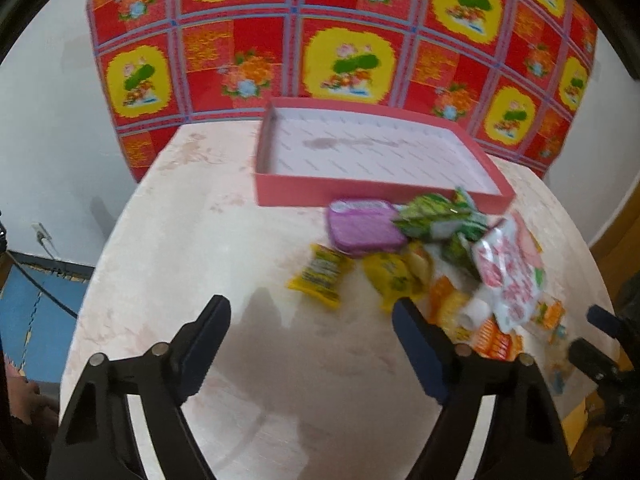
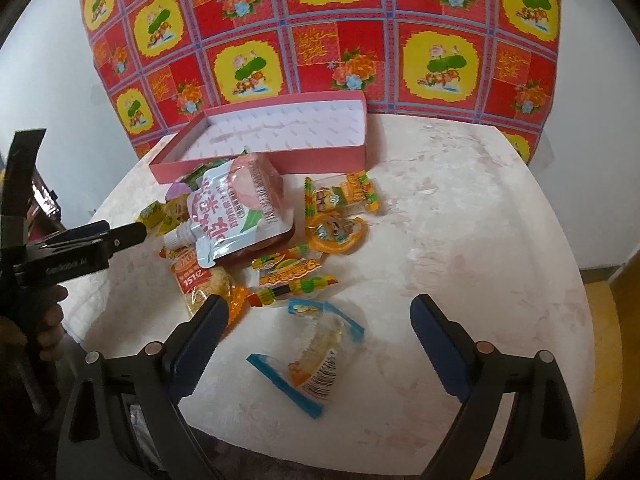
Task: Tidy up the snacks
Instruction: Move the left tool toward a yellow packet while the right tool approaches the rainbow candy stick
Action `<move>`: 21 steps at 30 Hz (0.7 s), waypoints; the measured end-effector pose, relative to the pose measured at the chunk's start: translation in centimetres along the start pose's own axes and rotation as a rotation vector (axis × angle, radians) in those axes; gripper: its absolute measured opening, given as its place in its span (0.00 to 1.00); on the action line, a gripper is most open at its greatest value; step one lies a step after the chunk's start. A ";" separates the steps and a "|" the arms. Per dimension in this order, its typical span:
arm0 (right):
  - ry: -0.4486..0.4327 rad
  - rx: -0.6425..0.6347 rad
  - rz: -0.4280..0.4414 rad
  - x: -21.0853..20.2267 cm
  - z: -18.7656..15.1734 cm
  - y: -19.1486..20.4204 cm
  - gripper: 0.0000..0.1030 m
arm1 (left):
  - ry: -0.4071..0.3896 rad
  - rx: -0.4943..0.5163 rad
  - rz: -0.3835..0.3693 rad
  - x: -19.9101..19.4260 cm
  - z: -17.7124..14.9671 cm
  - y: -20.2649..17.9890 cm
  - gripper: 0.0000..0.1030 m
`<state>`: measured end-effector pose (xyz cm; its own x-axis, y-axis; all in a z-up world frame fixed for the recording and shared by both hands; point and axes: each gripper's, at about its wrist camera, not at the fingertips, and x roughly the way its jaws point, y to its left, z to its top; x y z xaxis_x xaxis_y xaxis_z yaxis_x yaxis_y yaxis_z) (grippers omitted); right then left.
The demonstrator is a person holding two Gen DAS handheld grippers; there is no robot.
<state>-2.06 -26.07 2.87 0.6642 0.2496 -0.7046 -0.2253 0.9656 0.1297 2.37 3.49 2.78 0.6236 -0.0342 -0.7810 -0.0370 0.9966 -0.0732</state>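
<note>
A pile of snacks lies on the round pale table [image 1: 180, 280] in front of an empty red box [image 1: 380, 196]. It holds a purple pack [image 1: 364, 226], green packs [image 1: 436, 216], yellow packs [image 1: 320, 276] and a white spouted pouch [image 1: 508, 276]. The right wrist view shows the box [image 2: 280, 160], the pouch [image 2: 236, 216], orange sweets [image 2: 336, 232] and a clear blue-edged packet [image 2: 316, 352]. My left gripper [image 1: 312, 312] is open and empty, just short of the yellow packs. My right gripper [image 2: 320, 316] is open and empty, over the blue-edged packet.
A red and yellow flowered cloth [image 1: 340, 40] hangs behind the table. White walls stand at both sides. The left gripper shows at the left edge of the right wrist view [image 2: 80, 248]. The table [image 2: 480, 220] is bare to the right of the pile.
</note>
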 end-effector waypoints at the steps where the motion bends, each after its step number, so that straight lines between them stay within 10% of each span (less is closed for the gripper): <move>1: 0.000 0.005 0.003 0.0 0.0 -0.1 0.91 | 0.001 -0.004 0.005 0.2 0.1 0.2 0.79; 21: 0.028 0.022 0.016 1.7 0.1 -0.7 0.73 | -0.006 0.082 0.028 3.4 0.4 -1.5 0.57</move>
<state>-0.75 -26.34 1.66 0.6402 0.2636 -0.7216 -0.2201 0.9628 0.1565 4.88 1.95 0.45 0.6275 -0.0063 -0.7786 0.0098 1.0000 -0.0002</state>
